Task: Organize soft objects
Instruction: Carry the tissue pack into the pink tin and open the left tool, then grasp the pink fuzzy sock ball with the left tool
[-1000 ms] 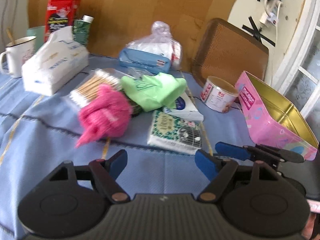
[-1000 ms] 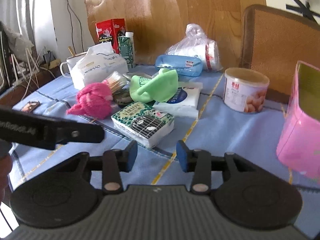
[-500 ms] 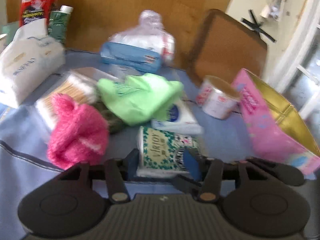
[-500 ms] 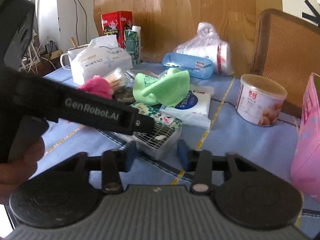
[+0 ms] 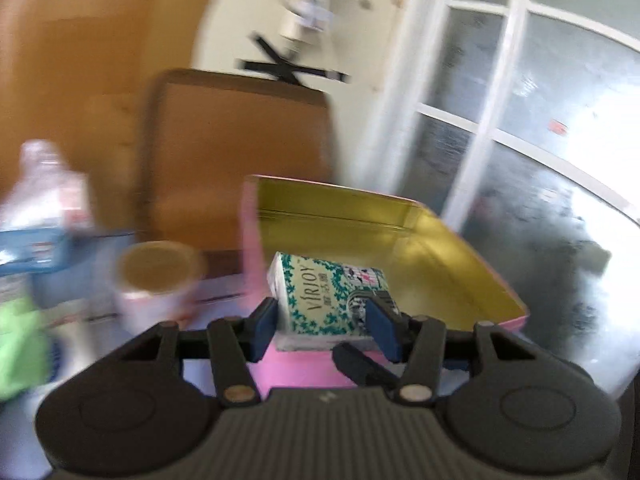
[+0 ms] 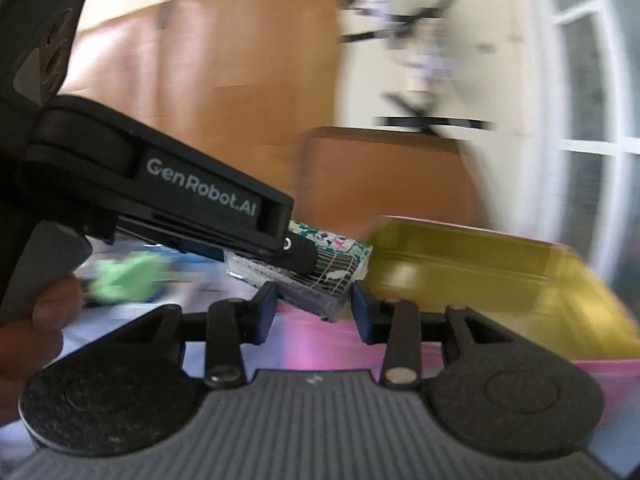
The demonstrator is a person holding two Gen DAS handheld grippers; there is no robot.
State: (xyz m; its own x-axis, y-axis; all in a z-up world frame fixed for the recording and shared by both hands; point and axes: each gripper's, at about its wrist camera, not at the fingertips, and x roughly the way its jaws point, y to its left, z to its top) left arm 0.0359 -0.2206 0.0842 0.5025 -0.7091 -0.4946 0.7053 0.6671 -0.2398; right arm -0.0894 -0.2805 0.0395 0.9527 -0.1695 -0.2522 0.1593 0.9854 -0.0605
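My left gripper (image 5: 324,330) is shut on a green-and-white patterned tissue pack (image 5: 326,294) and holds it in the air over the near rim of the open pink tin (image 5: 448,240) with a gold inside. In the right wrist view the left gripper (image 6: 298,254) comes in from the left, holding the tissue pack (image 6: 340,270) just ahead of my right gripper (image 6: 314,308). My right gripper is open and empty; the pack's corner hangs between its fingertips without being pinched. The pink tin (image 6: 500,276) lies behind.
A round paper tub (image 5: 156,280) stands left of the tin. A green cloth (image 5: 20,348), a blue pack (image 5: 28,248) and a clear bag lie further left on the blue tablecloth. A brown chair back (image 5: 236,152) stands behind, a window at right.
My left gripper closed on the tissue pack, lifted it off the table and swung it right to the pink tin. My right gripper also turned right toward the tin.
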